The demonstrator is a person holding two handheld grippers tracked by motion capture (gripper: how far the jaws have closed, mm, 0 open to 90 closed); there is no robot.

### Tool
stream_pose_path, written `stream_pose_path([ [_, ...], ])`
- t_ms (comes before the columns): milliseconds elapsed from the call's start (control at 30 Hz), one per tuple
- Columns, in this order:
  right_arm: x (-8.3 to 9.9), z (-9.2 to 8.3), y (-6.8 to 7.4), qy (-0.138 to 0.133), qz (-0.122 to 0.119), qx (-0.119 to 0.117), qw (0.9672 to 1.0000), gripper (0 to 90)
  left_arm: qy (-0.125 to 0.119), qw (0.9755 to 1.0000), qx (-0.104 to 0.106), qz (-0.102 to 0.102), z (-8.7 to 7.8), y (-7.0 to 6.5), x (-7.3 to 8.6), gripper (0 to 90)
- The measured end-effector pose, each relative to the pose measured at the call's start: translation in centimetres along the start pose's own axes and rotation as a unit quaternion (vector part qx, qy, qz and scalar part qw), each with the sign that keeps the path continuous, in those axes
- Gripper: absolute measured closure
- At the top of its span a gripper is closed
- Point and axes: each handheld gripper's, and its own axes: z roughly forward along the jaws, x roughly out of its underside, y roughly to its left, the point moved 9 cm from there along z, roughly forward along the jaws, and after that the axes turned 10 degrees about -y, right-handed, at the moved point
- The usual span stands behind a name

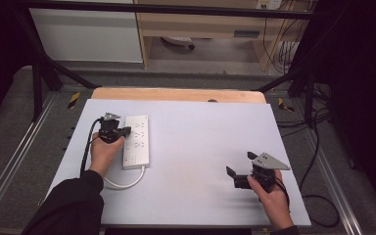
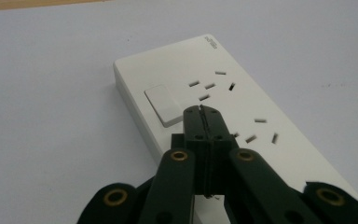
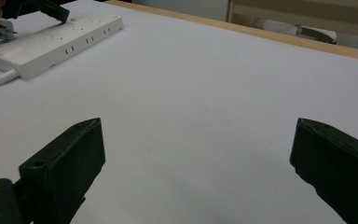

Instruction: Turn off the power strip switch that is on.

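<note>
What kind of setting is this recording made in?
Probably a lab or workshop test bench: a white-topped table inside a black metal frame, loose cables on the floor, a white power strip set out.

The worktop (image 1: 200, 196) is a pale lilac-white sheet laid over a wooden board whose bare edge (image 1: 176, 94) shows along the far side. Grey floor (image 1: 10, 127) surrounds it, crossed by black frame bars (image 1: 39, 63) and loose cables (image 1: 318, 147). Beyond stand a white cabinet (image 1: 85, 34) and a light wooden desk (image 1: 200, 24); the right side lies in darkness.

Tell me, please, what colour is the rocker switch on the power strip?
White, like the power strip itself; the rocker switch shows best in the left gripper view.
</note>
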Motion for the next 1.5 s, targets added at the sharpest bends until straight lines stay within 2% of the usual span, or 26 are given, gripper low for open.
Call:
stream_pose_path([
  [433, 0.00, 0.02, 0.00, 0.000, -0.001, -0.001, 1.0000, 3.8, 0.001, 1.0000, 0.002, 0.004, 0.01, -0.08, 0.06, 90.0],
  [667, 0.05, 0.03, 0.06, 0.002, -0.003, -0.002, 1.0000, 3.7, 0.002, 1.0000, -0.001, -0.001, 0.07, -0.08, 0.05, 90.0],
  [767, 0.05, 0.02, 0.06, 0.002, -0.002, -0.002, 1.0000, 3.7, 0.010, 0.9999, -0.005, 0.010, 0.09, 0.02, 0.22, 90.0],
  [867, 0.04, -0.01, 0.03, 0.002, -0.002, -0.001, 1.0000, 3.7, 0.006, 1.0000, -0.006, 0.003, 0.15, 0.06, 0.19, 90.0],
  [1367, 0.03, -0.01, 0.02, 0.001, 0.000, -0.001, 1.0000, 3.7, 0.002, 1.0000, -0.003, 0.003, 0.22, 0.01, 0.15, 90.0],
  [1500, 0.01, 0.00, 0.01, 0.000, -0.001, -0.001, 1.0000, 3.7, -0.010, 1.0000, -0.001, 0.000, 0.14, -0.07, -0.20, 90.0],
])
